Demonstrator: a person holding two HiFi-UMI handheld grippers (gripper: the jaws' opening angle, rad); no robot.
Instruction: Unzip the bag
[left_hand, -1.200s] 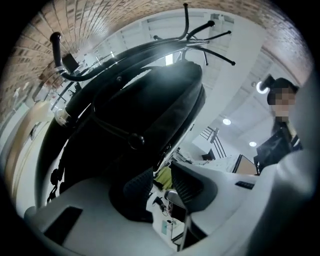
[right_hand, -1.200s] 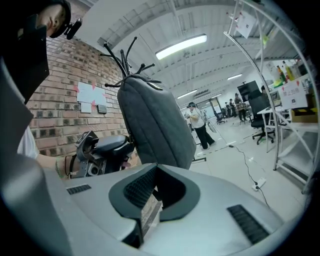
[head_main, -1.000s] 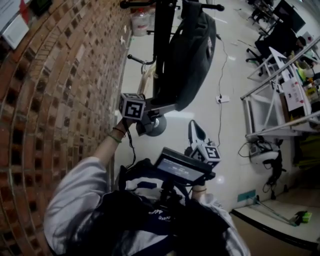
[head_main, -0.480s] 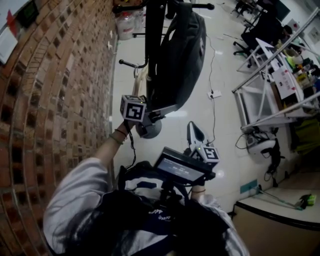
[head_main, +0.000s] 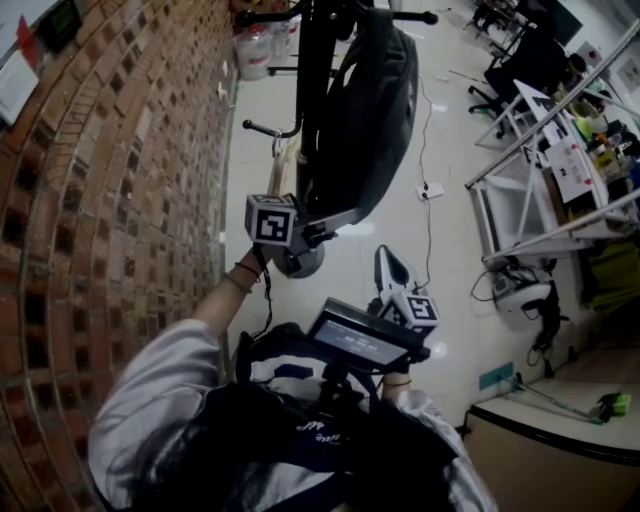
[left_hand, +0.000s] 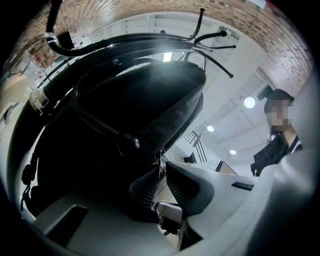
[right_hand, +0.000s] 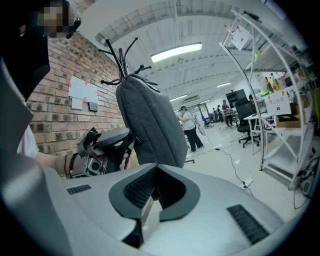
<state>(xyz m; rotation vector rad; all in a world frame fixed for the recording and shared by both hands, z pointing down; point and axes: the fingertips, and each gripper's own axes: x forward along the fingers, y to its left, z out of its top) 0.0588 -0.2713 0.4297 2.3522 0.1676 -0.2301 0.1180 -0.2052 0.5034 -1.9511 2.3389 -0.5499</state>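
Head view: my left gripper (head_main: 343, 214), jaws narrowly parted, sits at the base of the backpack (head_main: 370, 110). My right gripper (head_main: 385, 254) is closed and empty. Unzipping apparently not begun.

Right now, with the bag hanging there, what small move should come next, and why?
Probably ease the left hand-held gripper up and close it on the bag's bottom edge to steady it. Its jaws stand slightly apart just below the bag with nothing between them; the right hand-held gripper, jaws together, hangs well short of the bag.

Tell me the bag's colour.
The bag is dark grey, clearest in the right gripper view.
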